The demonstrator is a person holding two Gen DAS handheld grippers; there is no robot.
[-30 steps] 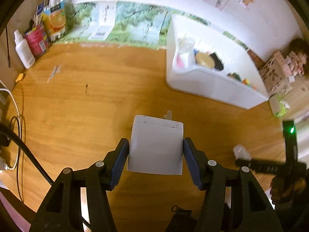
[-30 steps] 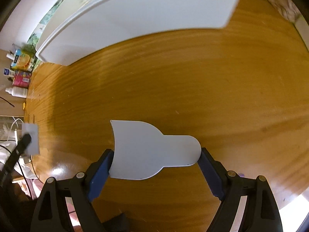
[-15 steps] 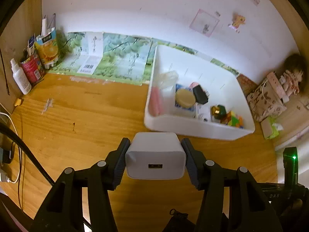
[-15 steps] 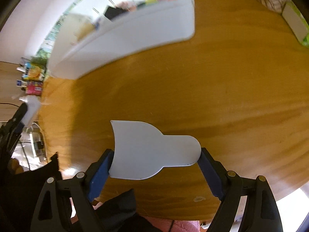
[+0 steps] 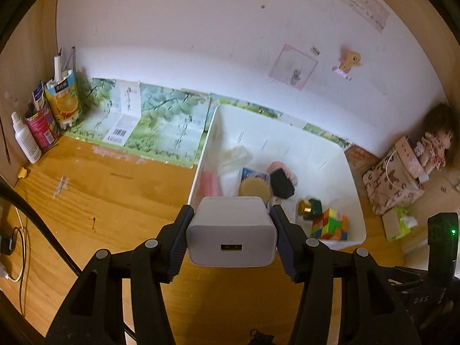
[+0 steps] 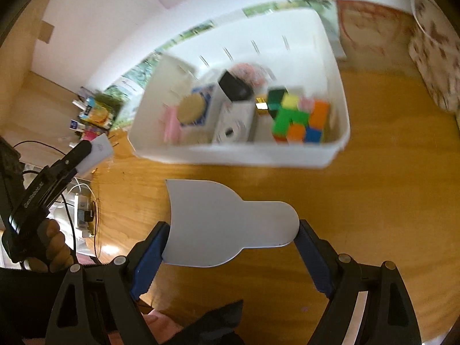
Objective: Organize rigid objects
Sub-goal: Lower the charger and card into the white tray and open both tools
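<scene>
Far to the left of the left gripper's [image 5: 231,231] fingers, against the back wall, stand a white spray bottle [image 5: 25,139], a red can [image 5: 41,125] with pens in it and an orange juice carton [image 5: 64,99] holding pens too. The fingers themselves pinch a white charger block [image 5: 231,230] by its two sides, its socket face turned to the camera, lifted clear of the wooden table [image 5: 100,201]. Just beyond the fingertips lies the white bin [image 5: 355,201], near wall hidden behind the charger. Inside it, from left to right: a pink item along the left wall, a clear plastic piece behind it, a round tan lid [image 5: 254,188] on a blue box, a black block [image 5: 281,184], a green bottle with a gold cap [image 5: 309,208] and a colour cube [image 5: 330,224] in the near right corner. Right of the bin sit a patterned bag [image 5: 391,184] and a doll [image 5: 434,143].

In the right wrist view, the left gripper with its charger shows far to the left of the fingers, a hand [image 6: 54,244] around its handle. The right gripper [image 6: 230,241] pinches a flat white scraper [image 6: 227,224] edge to edge between its blue pads, wide blade at the left finger, rounded handle at the right, held above the table. Ahead of the fingertips the same bin appears blurred, holding also a white box [image 6: 234,125] with a round hole beside the cube.
</scene>
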